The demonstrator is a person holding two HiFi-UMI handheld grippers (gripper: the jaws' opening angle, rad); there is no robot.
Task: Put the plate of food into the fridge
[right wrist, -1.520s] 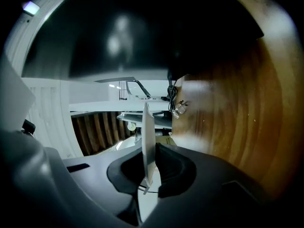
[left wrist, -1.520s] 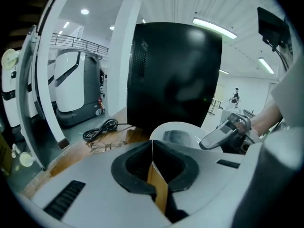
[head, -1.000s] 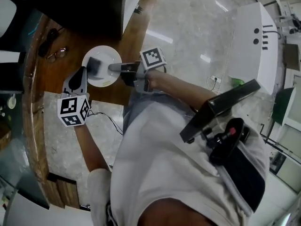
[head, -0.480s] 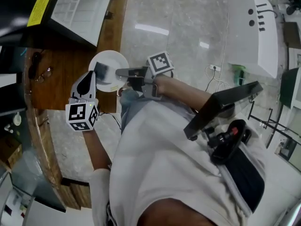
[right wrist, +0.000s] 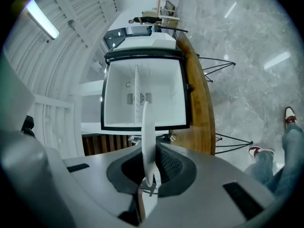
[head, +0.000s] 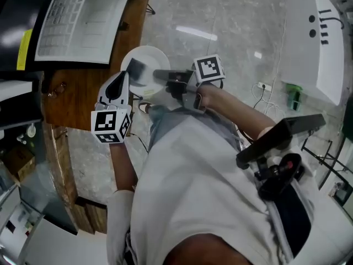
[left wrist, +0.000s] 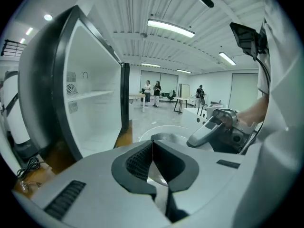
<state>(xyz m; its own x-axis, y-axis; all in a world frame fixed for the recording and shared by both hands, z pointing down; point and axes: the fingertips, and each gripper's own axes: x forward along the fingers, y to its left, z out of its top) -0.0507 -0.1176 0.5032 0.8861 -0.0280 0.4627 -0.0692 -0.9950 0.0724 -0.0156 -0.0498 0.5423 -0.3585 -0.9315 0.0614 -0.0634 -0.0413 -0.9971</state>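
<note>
Our right hand-held gripper (head: 159,74) is clenched on the plate of food's (head: 151,57) rim. The left hand-held gripper (head: 123,79), jaws together, sits at the plate's 7 o'clock edge. The open fridge (right wrist: 142,94) lies at 12 o'clock from the right one.

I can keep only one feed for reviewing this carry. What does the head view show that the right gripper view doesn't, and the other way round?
Only the head view: the left gripper at the edge of the plate, the food on the plate's face, and the person's torso. Only the right gripper view: the vent on the back wall of the fridge, and a ceiling light. Both: the plate, pinched at its rim by the right gripper, and the wooden counter.
</note>
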